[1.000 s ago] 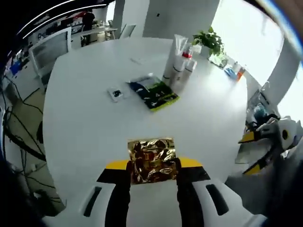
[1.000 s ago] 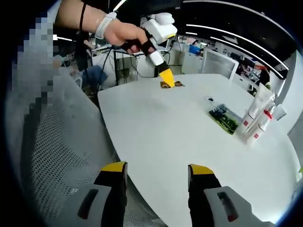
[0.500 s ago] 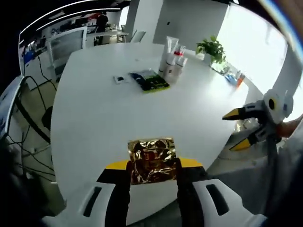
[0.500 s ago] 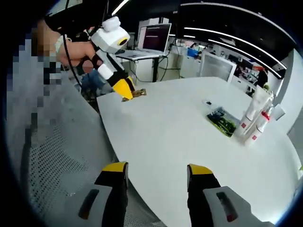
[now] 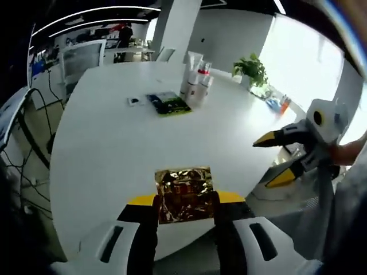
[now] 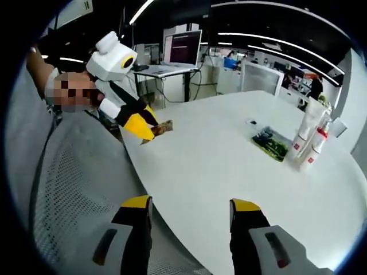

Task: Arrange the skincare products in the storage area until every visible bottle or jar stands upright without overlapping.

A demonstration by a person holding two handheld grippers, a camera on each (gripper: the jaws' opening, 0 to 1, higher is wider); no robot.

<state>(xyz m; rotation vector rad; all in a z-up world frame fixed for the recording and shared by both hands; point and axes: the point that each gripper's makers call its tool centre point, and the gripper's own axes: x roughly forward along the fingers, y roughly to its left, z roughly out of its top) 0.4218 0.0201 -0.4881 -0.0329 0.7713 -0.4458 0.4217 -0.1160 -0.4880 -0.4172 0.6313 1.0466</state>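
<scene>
A crumpled gold foil sachet (image 5: 183,192) sits between the yellow-tipped jaws of my left gripper (image 5: 185,199), which is shut on it above the near edge of the round white table (image 5: 114,154). In the right gripper view that left gripper (image 6: 146,134) hovers at the table's left edge with the sachet (image 6: 163,127) in its tip. Several white tubes and bottles (image 5: 195,83) stand upright in a tight group at the far side, seen again as tubes (image 6: 309,143). My right gripper (image 6: 191,203) is open with nothing in it, off the table's edge; it also shows as the right gripper (image 5: 265,163).
A dark green packet (image 5: 168,104) and a small flat item (image 5: 134,101) lie near the tubes. A potted plant (image 5: 249,69) stands at the far rim. A grey mesh chair (image 6: 74,189) is below the left gripper. Desks and monitors fill the room behind.
My left gripper has drawn back toward the table's near edge with the sachet still in it, so the tubes look farther. The right gripper stays open off the table.
</scene>
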